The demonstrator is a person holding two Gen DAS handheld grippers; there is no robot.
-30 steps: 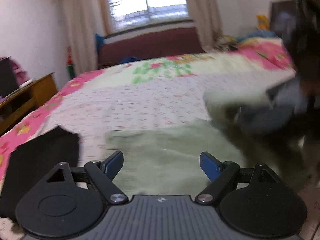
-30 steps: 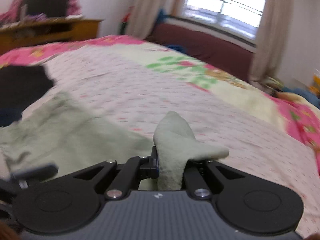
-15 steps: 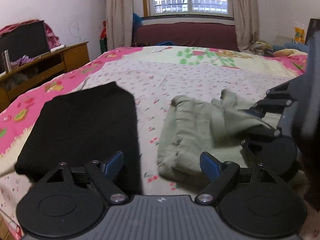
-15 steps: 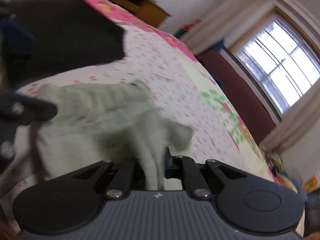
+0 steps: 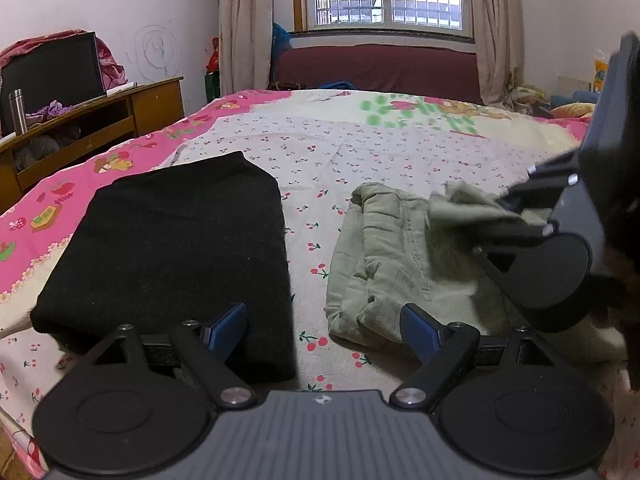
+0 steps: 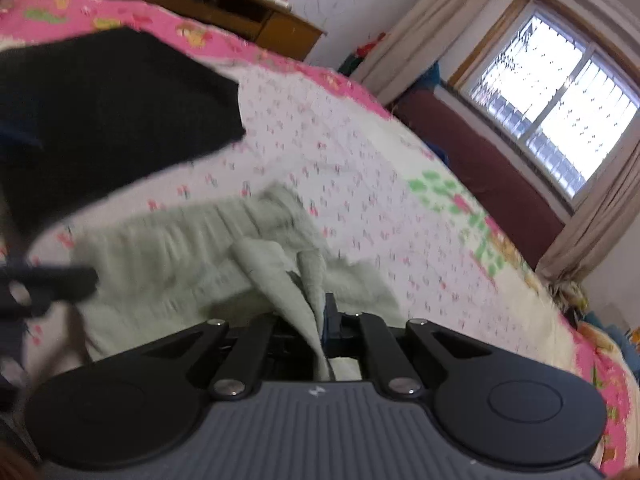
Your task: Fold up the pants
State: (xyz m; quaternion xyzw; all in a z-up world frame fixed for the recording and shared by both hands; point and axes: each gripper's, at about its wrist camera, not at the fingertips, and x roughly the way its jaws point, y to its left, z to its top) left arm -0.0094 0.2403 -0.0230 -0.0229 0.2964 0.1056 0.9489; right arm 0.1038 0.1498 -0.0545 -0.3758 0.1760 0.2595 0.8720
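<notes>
Green pants point(image 5: 392, 248) lying bunched on the bed point(image 5: 400, 152), near its front edge, just right of a folded black garment point(image 5: 172, 248). Waistband end toward the black garment, small gap of cherry-print sheet between the 2 items.

Right gripper point(image 6: 324, 320): fingers closed on a pinch of green cloth. Fabric pleated into 2 ridges ahead of the pads, rest trailing down onto the pile. Tilted hard in its own wrist view, window and bed slanting. Probable reason for the pinch: 1 leg end or hem carried back over the body of the pants to make a fold. Held edge raised above the pile, not yet laid flat.

Left gripper point(image 5: 324, 328): fingers wide open, nothing between them. Hovering low over the front of the bed, 1 blue pad above the black garment's near corner, the other above the near edge of the pants. Likely held clear and ready, either to pin the lower layer or take a second corner.

Judgement: fold partly made, pile lumpy, edges unaligned. Next move probably needs the raised cloth lowered squarely and smoothed.

Risk: thin pinch could slip, or drag the under-layer sideways toward the black garment.

Motion blur in the right wrist view; exact part of the pants in the grip not determinable.
</notes>
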